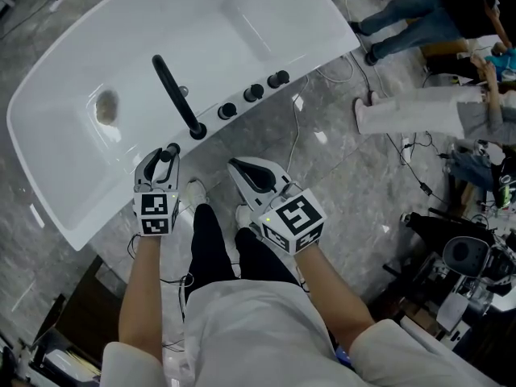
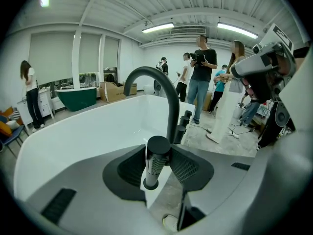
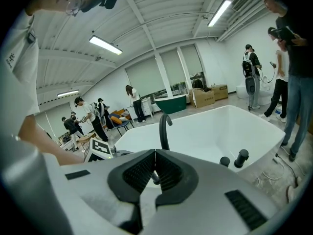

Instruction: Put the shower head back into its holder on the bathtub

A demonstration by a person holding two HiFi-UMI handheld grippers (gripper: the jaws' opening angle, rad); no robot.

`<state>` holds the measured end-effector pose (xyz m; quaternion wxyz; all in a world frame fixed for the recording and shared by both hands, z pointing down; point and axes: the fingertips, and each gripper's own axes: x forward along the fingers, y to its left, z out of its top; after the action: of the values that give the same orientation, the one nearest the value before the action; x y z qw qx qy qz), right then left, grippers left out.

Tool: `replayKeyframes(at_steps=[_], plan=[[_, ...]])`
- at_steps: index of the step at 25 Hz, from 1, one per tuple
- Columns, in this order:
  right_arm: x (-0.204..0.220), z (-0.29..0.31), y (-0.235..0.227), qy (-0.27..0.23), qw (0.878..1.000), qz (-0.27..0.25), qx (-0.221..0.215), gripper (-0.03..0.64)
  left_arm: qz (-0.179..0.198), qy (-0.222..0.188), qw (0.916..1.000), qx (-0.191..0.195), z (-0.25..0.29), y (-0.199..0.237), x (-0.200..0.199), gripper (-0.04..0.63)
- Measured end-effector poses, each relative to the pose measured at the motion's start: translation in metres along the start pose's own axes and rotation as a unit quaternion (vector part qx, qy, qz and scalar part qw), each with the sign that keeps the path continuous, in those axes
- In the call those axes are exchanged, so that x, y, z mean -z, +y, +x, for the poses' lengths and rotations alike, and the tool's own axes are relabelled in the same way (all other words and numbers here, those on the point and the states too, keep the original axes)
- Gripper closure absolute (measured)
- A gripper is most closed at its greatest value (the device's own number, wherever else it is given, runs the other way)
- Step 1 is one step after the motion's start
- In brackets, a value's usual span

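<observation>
A white bathtub (image 1: 48, 176) carries a black curved faucet (image 1: 173, 91) and three black knobs (image 1: 254, 92) on its near rim. My left gripper (image 1: 167, 158) hovers at the rim just left of the faucet base. It is shut on the shower head (image 2: 155, 160), a black cylinder with a ribbed grey middle that stands upright between the pads. Its lower end has a dark ring just over the rim; whether it sits in a holder I cannot tell. My right gripper (image 1: 235, 166) hangs over the floor beside the tub, its jaws shut on nothing (image 3: 155, 154), pointing toward the faucet (image 3: 164, 129).
The tub's drain (image 1: 106, 107) lies at the far left of the basin. Several people (image 1: 419, 14) stand on the grey floor at the upper right. Cables (image 1: 403, 151) run across the floor, and equipment (image 1: 468, 256) crowds the right edge.
</observation>
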<state>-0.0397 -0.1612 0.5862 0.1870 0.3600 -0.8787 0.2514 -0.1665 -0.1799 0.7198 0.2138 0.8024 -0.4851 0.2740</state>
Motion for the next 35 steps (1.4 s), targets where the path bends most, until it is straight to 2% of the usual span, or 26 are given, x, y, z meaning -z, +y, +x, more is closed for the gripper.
replayKeyframes(at_steps=[4,9,19,24,27,30,35], plan=[[-0.004,-0.004,0.004,-0.004,1.0,-0.007,-0.006,0.6,-0.002,-0.002,0.9999,-0.011,-0.006,0.002,-0.002,0.419],[-0.009,-0.021,0.008,-0.009,1.0,-0.016,-0.016,0.6,-0.002,-0.011,0.9996,-0.026,-0.023,-0.006,-0.015,0.413],[-0.031,-0.049,0.015,-0.042,0.997,-0.046,-0.052,0.6,-0.029,-0.063,0.9946,-0.077,-0.067,-0.015,-0.06,0.414],[-0.034,-0.079,0.021,-0.058,0.994,-0.058,-0.073,0.599,-0.039,-0.09,0.99,-0.102,-0.105,-0.046,-0.082,0.522],[-0.033,-0.097,0.027,-0.066,0.992,-0.062,-0.086,0.6,-0.059,-0.1,0.9871,-0.11,-0.129,-0.066,-0.085,0.535],[-0.031,-0.115,0.035,-0.073,0.99,-0.07,-0.098,0.6,-0.066,-0.109,0.9835,-0.128,-0.155,-0.083,-0.084,0.578],[-0.03,-0.142,0.045,-0.086,0.986,-0.081,-0.116,0.6,-0.078,-0.115,0.9801,-0.142,-0.192,-0.111,-0.081,0.583]])
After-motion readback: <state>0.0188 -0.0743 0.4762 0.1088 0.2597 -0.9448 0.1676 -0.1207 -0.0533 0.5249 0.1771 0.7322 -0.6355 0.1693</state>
